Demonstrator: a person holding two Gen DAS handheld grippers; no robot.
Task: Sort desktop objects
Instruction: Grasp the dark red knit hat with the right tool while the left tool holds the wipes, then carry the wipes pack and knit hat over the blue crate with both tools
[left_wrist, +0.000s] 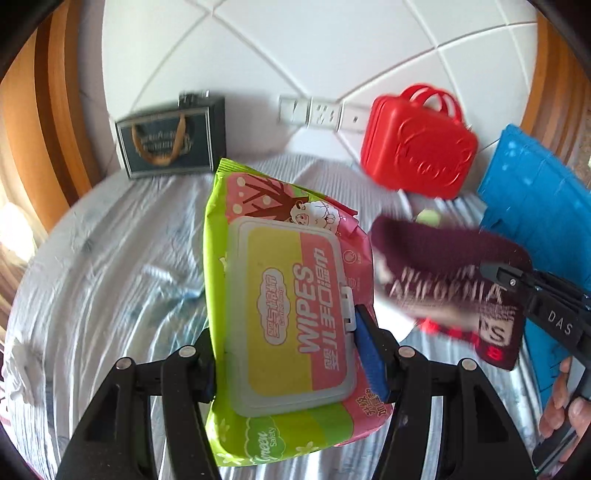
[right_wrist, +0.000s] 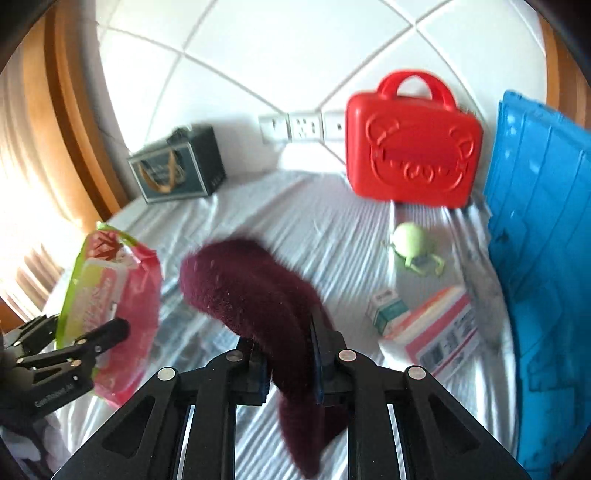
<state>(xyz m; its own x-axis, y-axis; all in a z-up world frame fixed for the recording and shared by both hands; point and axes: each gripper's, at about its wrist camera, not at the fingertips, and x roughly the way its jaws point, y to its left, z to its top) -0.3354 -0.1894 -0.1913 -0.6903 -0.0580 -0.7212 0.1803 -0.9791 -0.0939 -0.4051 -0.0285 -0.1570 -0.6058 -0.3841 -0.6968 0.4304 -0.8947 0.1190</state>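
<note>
Both grippers loaded, both items off the cloth-covered table (right_wrist: 288, 221).

Left gripper (left_wrist: 291, 354): fingers closed across the width of a green-and-pink soft plastic pack of wet wipes (left_wrist: 284, 295), held up in the air, lid facing the camera. Right gripper (right_wrist: 288, 354): fingers pinched narrow on a maroon knitted sock (right_wrist: 255, 295) that droops both sides of the grip.

Landmark: blue plastic crate (right_wrist: 546, 258), tall wall on the table's right side. Wipes sit well left of it, the sock between wipes and crate.

Likely step is carrying both to a drop spot; the crate looks like the bin, but that's a guess.

- Pack is soft and gripped near one end; keep the squeeze, avoid fast swings.
- Lift the sock's tail clear of the crate rim before moving over it.
- Move one arm at a time; the loads sit near each other.

Room: open cloth left of the crate's near end. Beside the crate: small green round toy (right_wrist: 413, 243), small white-green carton (right_wrist: 388, 312), flat pink-white box (right_wrist: 439, 328). Red plastic toy suitcase (right_wrist: 410, 147) behind, dark gift bag (right_wrist: 177, 166) far left.
</note>
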